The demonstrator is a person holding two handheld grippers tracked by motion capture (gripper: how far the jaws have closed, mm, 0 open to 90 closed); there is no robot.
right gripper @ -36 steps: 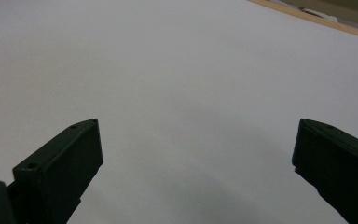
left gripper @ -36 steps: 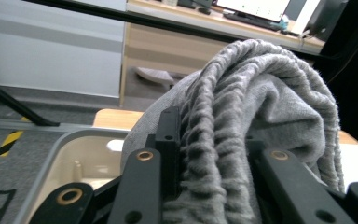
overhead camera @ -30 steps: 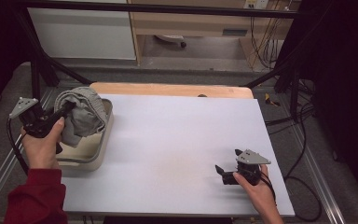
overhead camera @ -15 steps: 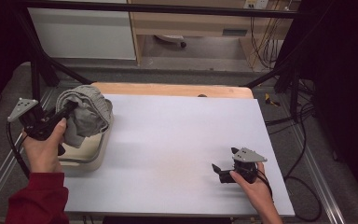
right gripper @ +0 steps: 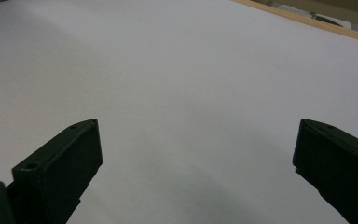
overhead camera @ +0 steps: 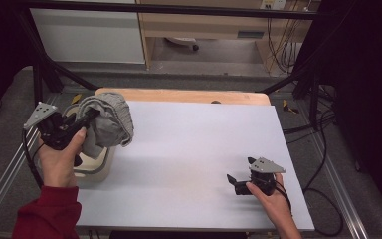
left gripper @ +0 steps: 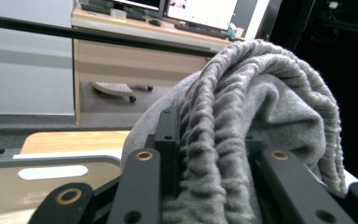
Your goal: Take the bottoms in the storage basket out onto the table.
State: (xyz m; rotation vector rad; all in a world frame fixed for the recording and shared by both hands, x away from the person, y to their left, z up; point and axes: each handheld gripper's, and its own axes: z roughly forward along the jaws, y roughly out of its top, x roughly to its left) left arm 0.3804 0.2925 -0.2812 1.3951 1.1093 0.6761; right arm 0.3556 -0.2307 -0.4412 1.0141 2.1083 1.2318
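Grey knit cloth (overhead camera: 107, 124) hangs pinched in the left hand-held gripper (overhead camera: 87, 117) above a tub (overhead camera: 97, 167) — the right hand-held gripper (overhead camera: 241, 174) rests spread on the white surface (overhead camera: 194, 149).

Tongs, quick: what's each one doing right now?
Left tongs: closed on the grey sweater, lifted above the basin.
Right tongs: open, holding nothing, low over the table.

- Grey garment (overhead camera: 107, 122): soft ribbed knit cloth, fuzzy.
- Tub (overhead camera: 97, 167): smooth beige plastic.
- Table (overhead camera: 189, 149): matt white top, wooden far edge.
- Left gripper (overhead camera: 90, 115): matt black.
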